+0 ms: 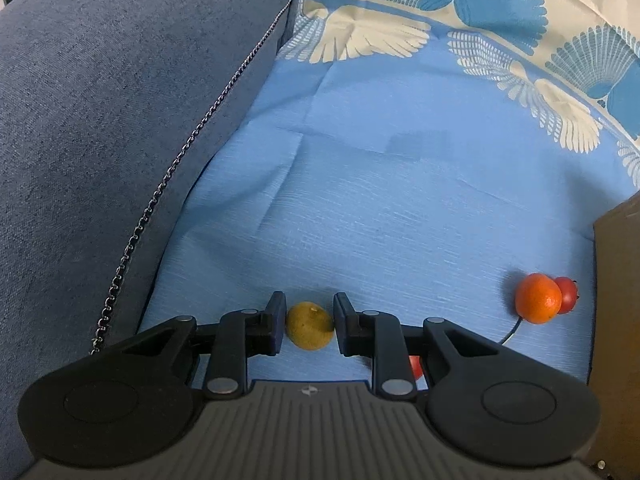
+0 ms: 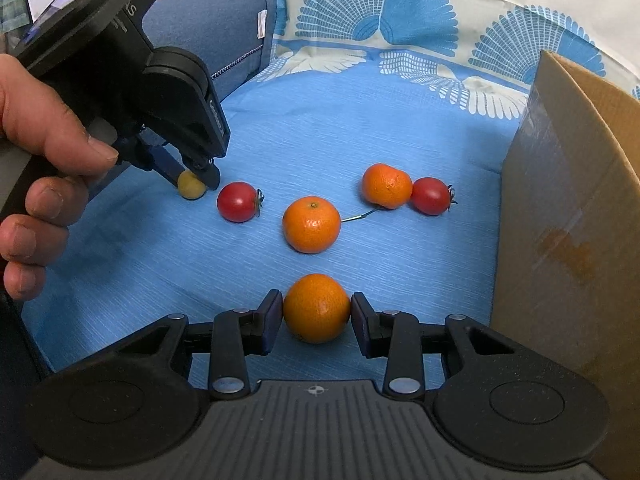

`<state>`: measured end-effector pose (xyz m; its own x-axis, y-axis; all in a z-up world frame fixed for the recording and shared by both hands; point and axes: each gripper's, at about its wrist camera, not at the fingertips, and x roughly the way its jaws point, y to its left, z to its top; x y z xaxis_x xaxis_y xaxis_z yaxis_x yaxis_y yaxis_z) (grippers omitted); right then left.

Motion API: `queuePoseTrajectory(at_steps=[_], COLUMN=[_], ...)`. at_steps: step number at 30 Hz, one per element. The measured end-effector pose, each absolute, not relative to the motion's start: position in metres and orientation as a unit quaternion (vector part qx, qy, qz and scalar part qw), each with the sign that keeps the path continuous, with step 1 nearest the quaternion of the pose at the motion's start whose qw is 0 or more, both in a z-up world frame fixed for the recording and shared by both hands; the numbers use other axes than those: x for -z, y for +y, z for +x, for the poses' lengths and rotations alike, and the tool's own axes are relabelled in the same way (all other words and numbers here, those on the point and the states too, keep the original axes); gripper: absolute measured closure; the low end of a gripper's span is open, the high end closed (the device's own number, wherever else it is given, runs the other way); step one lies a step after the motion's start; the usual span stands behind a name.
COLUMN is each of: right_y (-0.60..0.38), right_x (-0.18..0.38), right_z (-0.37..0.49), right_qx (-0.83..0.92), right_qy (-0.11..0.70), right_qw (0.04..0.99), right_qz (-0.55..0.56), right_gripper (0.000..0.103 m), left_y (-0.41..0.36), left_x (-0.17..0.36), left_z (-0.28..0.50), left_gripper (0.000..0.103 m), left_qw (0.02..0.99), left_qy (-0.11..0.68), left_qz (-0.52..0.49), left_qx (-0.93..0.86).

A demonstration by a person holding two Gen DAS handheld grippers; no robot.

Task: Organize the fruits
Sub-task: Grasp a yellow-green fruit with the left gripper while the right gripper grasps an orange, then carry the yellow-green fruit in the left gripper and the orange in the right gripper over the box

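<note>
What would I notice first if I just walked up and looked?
Bright fruit on a blue cloth: the right gripper squeezes an orange up front, and the left gripper pinches a small yellow fruit at the left. Tomatoes and more oranges lie between, with a cardboard box on the right.

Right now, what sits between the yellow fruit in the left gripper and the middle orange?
One red tomato, seen in the right wrist view, lying apart from both the yellow fruit and the middle orange.

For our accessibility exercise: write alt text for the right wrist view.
The right gripper clamps an orange on a blue cloth; the left gripper pinches a small yellow fruit. Two oranges and two tomatoes lie between, beside a cardboard box.
</note>
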<state>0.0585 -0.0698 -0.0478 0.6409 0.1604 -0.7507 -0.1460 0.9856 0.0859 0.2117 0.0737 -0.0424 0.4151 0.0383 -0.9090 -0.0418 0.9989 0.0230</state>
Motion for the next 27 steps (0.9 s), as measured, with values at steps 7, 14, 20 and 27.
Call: queuePoseTrajectory(at_steps=[7, 14, 20, 27], right_y=[-0.071, -0.074, -0.071, -0.095], right_x=[0.044, 0.017, -0.017, -0.048], right_z=[0.055, 0.039, 0.006, -0.029], right_qx=[-0.088, -0.094, -0.109, -0.074], right_qy=[0.402, 0.346, 0.279, 0.23], right_qw=[0.912, 0.933, 0.954, 0.97], right_qz=[0.004, 0.003, -0.014, -0.016], right_gripper=[0.064, 0.064, 0.064, 0.064], left_y=[0.072, 0.059, 0.048, 0.043], left_x=[0.032, -0.005, -0.037, -0.057], left_z=[0.207, 0.184, 0.152, 0.126], left_gripper=[0.075, 0.075, 0.075, 0.075], left_qw=[0.855, 0.901, 0.934, 0.946], left_qy=[0.518, 0.433, 0.348, 0.304], left_qz=[-0.007, -0.008, -0.008, -0.02], left_qx=[-0.013, 0.034, 0.083, 0.11])
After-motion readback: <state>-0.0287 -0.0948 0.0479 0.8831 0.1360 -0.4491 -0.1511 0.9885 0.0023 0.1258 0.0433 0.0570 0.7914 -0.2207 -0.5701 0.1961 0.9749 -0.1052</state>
